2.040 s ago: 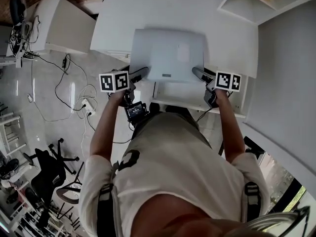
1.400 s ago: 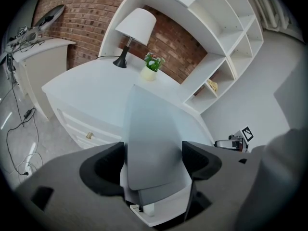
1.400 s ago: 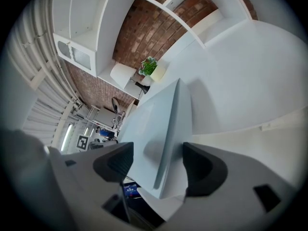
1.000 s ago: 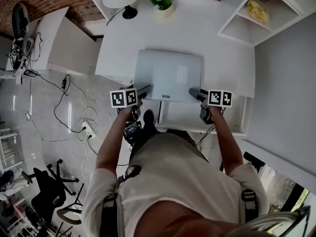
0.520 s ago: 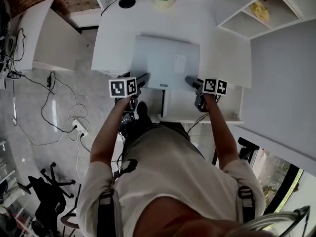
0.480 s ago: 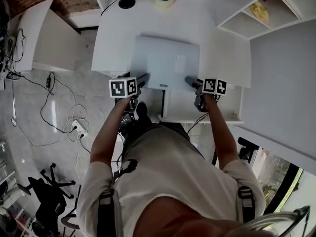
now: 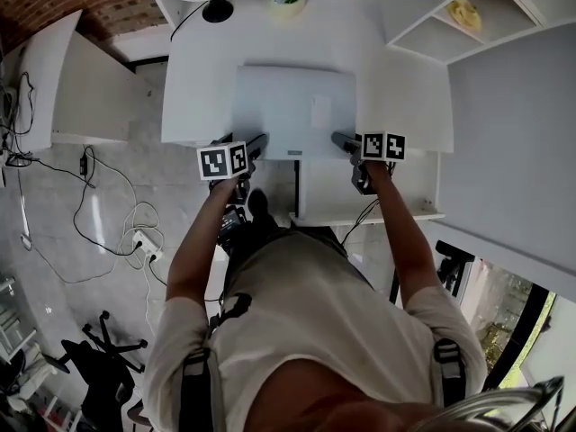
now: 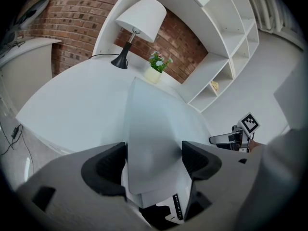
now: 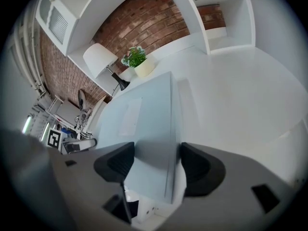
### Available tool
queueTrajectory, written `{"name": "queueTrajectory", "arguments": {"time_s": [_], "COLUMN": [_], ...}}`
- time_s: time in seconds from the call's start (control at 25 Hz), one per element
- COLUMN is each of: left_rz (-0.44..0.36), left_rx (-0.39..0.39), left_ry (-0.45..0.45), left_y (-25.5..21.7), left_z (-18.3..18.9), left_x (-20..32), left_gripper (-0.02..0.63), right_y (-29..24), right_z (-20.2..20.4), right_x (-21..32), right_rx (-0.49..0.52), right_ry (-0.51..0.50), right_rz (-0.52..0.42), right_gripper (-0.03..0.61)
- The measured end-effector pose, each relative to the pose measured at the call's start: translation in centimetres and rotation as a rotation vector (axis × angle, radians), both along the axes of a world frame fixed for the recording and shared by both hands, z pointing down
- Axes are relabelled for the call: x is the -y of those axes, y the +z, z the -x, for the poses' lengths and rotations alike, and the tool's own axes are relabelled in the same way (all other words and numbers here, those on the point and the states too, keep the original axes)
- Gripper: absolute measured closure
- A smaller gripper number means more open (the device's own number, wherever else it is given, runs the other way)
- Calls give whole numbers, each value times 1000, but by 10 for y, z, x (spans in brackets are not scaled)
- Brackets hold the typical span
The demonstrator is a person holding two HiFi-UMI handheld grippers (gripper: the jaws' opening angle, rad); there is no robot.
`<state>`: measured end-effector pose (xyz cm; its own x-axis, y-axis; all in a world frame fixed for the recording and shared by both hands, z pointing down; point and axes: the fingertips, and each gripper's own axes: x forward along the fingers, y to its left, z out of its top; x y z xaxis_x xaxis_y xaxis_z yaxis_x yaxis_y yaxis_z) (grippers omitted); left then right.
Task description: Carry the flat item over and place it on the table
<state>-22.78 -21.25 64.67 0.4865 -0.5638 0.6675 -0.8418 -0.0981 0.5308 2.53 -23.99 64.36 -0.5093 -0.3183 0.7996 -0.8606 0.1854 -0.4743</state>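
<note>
Left jaws: the left gripper [image 8: 154,163] pinches the near-left corner of the flat item [image 8: 153,124]. Both dark pads press on it.
Right jaws: the right gripper [image 9: 155,165] pinches the near-right corner the same way. Its jaws are set wide, with the item filling the gap.
Where the item is: right ahead of both jaws, lying flat over the white table [image 7: 202,79]. Its near edge seems to stick out just past the table's front edge.
Touching the table: I cannot tell.
Long side: it runs left to right, from 1 gripper to the other.
Nearer hand: neither, because both hold it, 1 at each near corner.
Next move, I think: both hands go down together so it stays flat.
Count: 1 flat item, 2 grippers, 1 table, 1 lamp [image 8: 142,16], 1 potted plant [image 8: 158,62].
</note>
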Motion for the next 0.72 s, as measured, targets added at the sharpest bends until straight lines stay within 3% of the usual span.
{"name": "queueTrajectory", "arguments": {"time_s": [0.4,0.72], "left_rz": [-6,-21], "left_rx": [19,26], "left_ry": [12,3], "left_y": [2,2], "left_z": [7,13], "left_x": [19,31], "left_gripper": [247,247], "right_y": [6,6], "right_z": [2,7], "right_x": [17,27], "right_rx": [31,34], "right_ry": [19,6], "right_rz": [-11,-33], "right_gripper": [210,205]}}
